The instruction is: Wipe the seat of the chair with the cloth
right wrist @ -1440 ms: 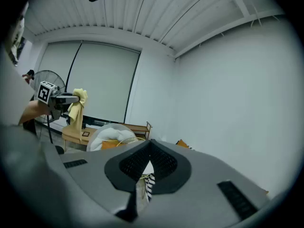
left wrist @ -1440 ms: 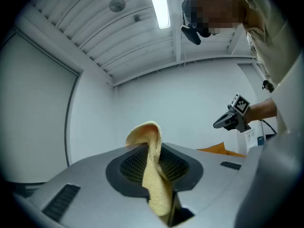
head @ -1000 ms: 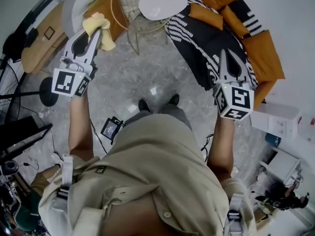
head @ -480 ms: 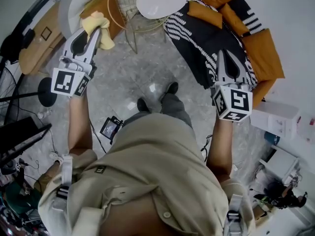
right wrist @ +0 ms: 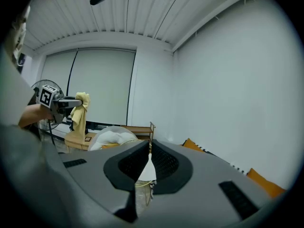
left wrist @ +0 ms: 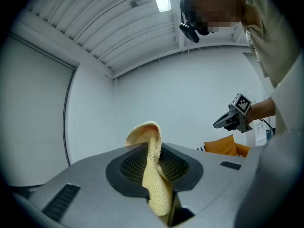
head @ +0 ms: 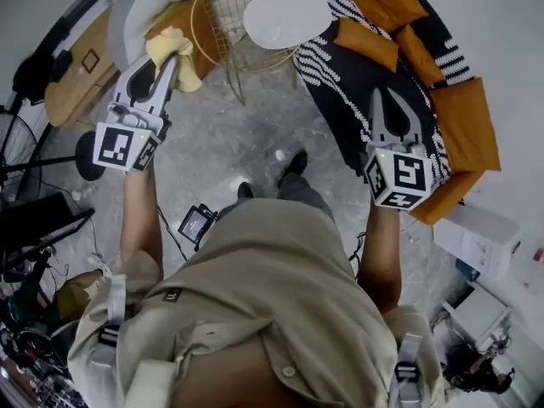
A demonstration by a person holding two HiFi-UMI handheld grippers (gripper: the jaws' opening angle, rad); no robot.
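Head view: from the person's head, steeply down over the torso and both arms to the floor [head: 229, 134]; the chair [head: 285, 15] lies at the top edge.
Left gripper view: rides on the left gripper [left wrist: 153, 148], close behind its jaws, tilted up at wall and ceiling.
Right gripper view: rides on the right gripper [right wrist: 145, 148], close behind its jaws, roughly level across the room.
Shared: each gripper view catches the other gripper; the head and right gripper views both take in the chair and the cloth [right wrist: 79, 109].

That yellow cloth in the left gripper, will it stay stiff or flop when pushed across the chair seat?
Likely floppy: the cloth droops and folds over where the left gripper pinches it. Probably light, since it hangs from one pinched spot. Its nubby weave may drag and bunch on the smooth white seat.
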